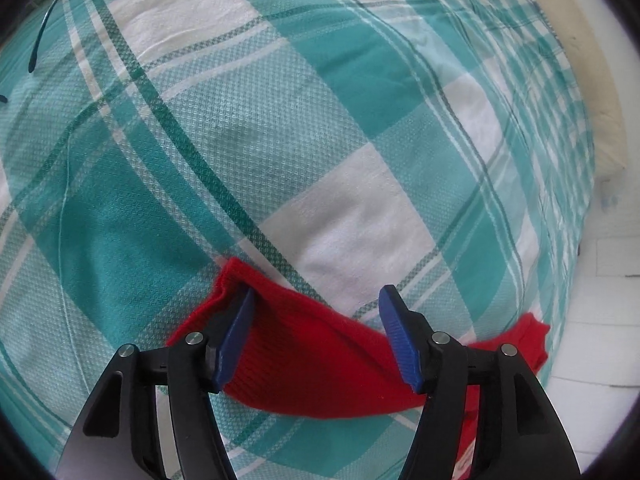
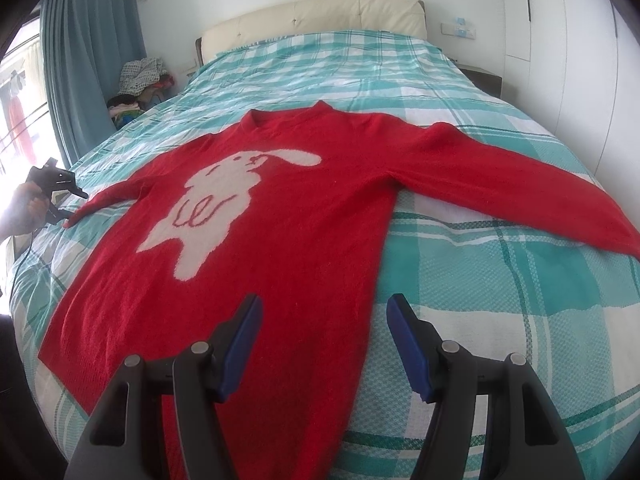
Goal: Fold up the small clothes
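On the teal-and-white checked bedcover [image 2: 500, 292] a red sweater [image 2: 304, 216] with a white rabbit motif [image 2: 216, 204] lies face up, body flat, both sleeves spread out to the sides, neck toward the cream headboard [image 2: 312, 16]. The left gripper [image 1: 316, 336] is over the end of the left sleeve [image 1: 304, 356]; its blue pads [image 1: 236, 344] stand apart w/ the sleeve cuff lying between and below them, not pinched. In the right wrist view this gripper and the hand [image 2: 24, 208] that holds it are seen at the sleeve tip, near the bed edge. The right gripper [image 2: 324, 344] hovers over the hem side of the body, fingers spread, nothing between them.

The step in hand looks like taking the left sleeve to fold it across the chest. To do it well, the pads should go down around the cuff & take both knit layers, not the bedcover under it. The lift should be low, so the shoulder line does not drag. The sleeve should land straight across the rabbit, w/o twist. The right gripper could press the body near the hem, so the sweater does not slide.
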The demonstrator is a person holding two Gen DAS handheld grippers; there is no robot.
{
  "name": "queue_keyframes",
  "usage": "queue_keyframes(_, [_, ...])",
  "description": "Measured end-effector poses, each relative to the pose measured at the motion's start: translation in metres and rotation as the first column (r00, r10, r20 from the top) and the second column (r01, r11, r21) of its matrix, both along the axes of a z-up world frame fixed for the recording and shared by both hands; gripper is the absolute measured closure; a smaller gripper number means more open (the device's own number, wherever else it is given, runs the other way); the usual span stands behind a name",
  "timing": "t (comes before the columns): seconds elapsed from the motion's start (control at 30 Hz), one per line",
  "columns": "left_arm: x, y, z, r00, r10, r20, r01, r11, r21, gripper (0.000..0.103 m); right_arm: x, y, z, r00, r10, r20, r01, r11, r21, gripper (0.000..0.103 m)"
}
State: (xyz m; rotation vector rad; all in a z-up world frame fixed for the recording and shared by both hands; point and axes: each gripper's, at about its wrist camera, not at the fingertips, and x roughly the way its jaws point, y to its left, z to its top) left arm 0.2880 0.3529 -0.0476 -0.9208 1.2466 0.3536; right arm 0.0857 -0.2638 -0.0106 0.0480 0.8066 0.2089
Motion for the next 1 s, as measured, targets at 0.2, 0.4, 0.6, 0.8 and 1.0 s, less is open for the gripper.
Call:
queue_keyframes(0.2, [-0.002,-0.003,0.007,1.0,-0.004,-0.025,0.006,0.995,0.097,0.1,0.001,0.003,0.0,1.0,0.014,-0.005,-0.014,1.0,0.007,0.039])
queue_keyframes(0.4, [-0.055,-0.014,0.074,0.944,-0.065,0.324,0.021,0.99,0.139,0.102,-0.002,0.003,0.003,1.0,0.009,0.013,-0.009,1.0,0.008,0.039])
queue_keyframes(0.6, [-0.145,-0.076,0.094,0.835,-0.375,0.403,0.258,0.913,0.317,0.101,-0.003,0.001,0.007,1.0,-0.008,0.027,0.007,1.0,0.012,0.039])
queue_keyframes(0.8, [-0.204,-0.096,0.041,0.884,-0.418,0.208,0.377,0.902,0.21,0.094,-0.002,0.003,0.003,1.0,-0.003,0.019,0.003,1.0,0.002,0.039])
queue_keyframes(1.0, [-0.202,-0.071,0.083,0.883,-0.365,0.295,0.263,0.906,0.333,0.028,-0.003,0.007,0.004,1.0,0.006,0.028,-0.005,1.0,-0.016,0.039])
